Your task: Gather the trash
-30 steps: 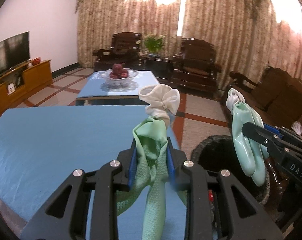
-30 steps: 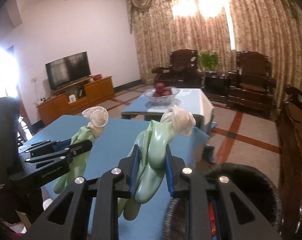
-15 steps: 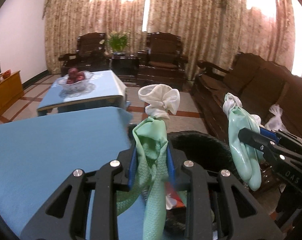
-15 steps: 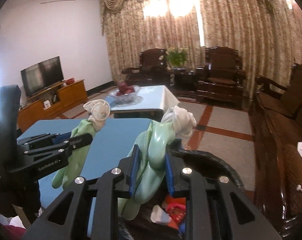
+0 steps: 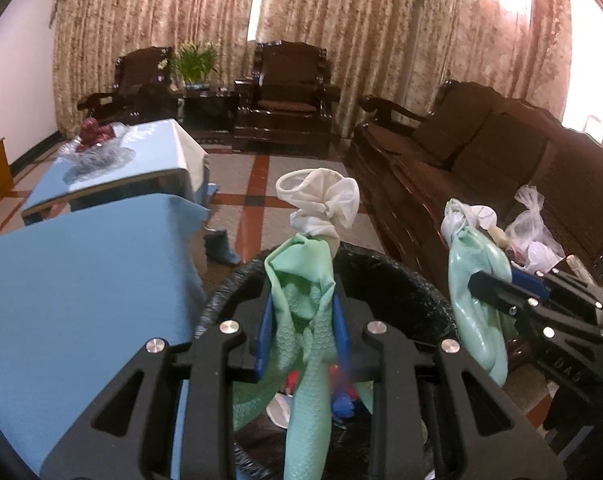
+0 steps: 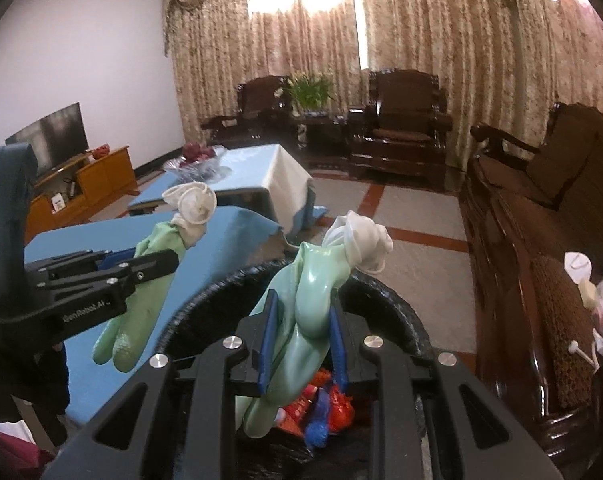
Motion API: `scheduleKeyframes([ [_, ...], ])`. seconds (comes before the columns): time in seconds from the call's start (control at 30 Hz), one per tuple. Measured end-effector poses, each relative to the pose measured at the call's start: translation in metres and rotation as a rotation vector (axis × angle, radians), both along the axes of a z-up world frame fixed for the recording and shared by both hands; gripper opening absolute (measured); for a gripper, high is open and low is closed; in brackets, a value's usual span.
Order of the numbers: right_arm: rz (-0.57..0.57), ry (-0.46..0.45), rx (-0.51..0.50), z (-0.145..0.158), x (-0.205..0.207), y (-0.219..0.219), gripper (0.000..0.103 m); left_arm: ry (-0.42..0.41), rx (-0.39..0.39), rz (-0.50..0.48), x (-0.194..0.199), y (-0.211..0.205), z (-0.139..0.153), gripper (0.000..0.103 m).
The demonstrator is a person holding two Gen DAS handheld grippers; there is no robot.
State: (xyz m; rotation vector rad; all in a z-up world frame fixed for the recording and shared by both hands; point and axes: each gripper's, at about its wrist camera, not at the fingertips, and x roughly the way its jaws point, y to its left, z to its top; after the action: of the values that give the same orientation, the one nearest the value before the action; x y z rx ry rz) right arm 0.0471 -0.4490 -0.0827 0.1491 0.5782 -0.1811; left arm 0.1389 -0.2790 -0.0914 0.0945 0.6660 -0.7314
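- Blue-clothed counter: fills the left of the left wrist view; its right edge and near corner end just beside the bin, with the cloth drooping at the corner.
- Tiled floor with red-brown stripes: open stretch runs beyond the bin, between the counter's corner and the dark wooden sofa on the right. A second blue-clothed low table stands farther back, carrying a glass fruit bowl.
- Round waste bin lined with a black plastic bag: sits directly under both grippers; rim is unobstructed, mouth open. Red, blue and white scraps lie inside.
- Left gripper: blue-padded fingers nearly closed, pinching a pale green rubber glove with a white bunched cuff. The glove's fingers hang down over the bin mouth; the cuff stands above the fingers.
- Right gripper: fingers nearly closed, clamped around a second pale green rubber glove with a white cuff, which dangles over the bin interior.
- The two grippers are side by side, apart, not touching; each shows in the other's view.
- Clear plastic bag rests on the sofa seat, right of the bin.
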Motion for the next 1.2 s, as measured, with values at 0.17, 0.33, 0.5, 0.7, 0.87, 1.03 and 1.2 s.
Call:
scheduleKeyframes([
  [0.17, -0.014, 0.043, 0.003, -0.021, 0.010, -0.013, 0.033, 0.028, 0.019, -0.027, 0.011, -0.022, -0.015, 0.033],
  [0.33, -0.064, 0.065, -0.016, -0.037, 0.010, -0.023, 0.067, 0.029, 0.025, -0.013, 0.019, -0.018, -0.017, 0.057],
  [0.5, -0.089, 0.056, 0.013, -0.037, 0.002, -0.023, 0.097, 0.004, 0.025, 0.012, 0.020, -0.004, -0.009, 0.080],
  [0.7, -0.076, 0.034, 0.079, -0.020, -0.005, -0.013, 0.097, -0.010, 0.028, 0.057, 0.018, 0.024, 0.009, 0.091],
  [0.87, -0.053, -0.008, 0.089, 0.005, -0.011, 0.002, 0.097, -0.018, 0.066, 0.131, 0.008, 0.055, 0.023, 0.096],
  [1.03, -0.014, -0.051, 0.084, 0.034, -0.019, 0.024, 0.097, -0.065, 0.087, 0.184, -0.010, 0.082, 0.043, 0.096],
  [1.2, 0.043, -0.072, 0.069, 0.058, -0.024, 0.048, 0.097, -0.101, 0.091, 0.209, -0.031, 0.104, 0.062, 0.096],
])
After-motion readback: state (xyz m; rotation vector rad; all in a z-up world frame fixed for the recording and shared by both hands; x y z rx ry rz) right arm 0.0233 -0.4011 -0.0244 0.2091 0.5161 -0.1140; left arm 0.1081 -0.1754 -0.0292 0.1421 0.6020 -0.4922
